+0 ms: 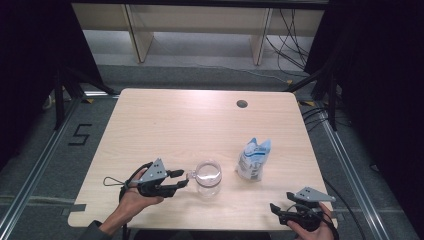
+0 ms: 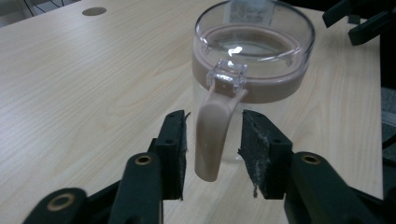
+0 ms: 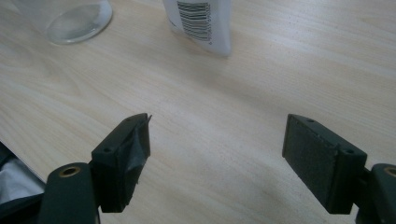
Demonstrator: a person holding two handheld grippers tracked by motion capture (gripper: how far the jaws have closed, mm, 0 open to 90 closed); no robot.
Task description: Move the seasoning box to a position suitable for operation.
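Pouch beyond right gripper: top cut off by frame edge, only barcode end visible; print too small to read from high view. Jug far left of those jaws: upper part cut off. Ahead of left gripper, pouch label blurred behind jug rim. Person's forearms cut at bottom edge

Light wooden table with clear jug and white pouch.

Black two-jaw grippers w/ grey triangular top plates: left gripper, right gripper. Brass-ringed pivot screws, worn dark pads, black looped cable. Dark sleeve cuff, left.
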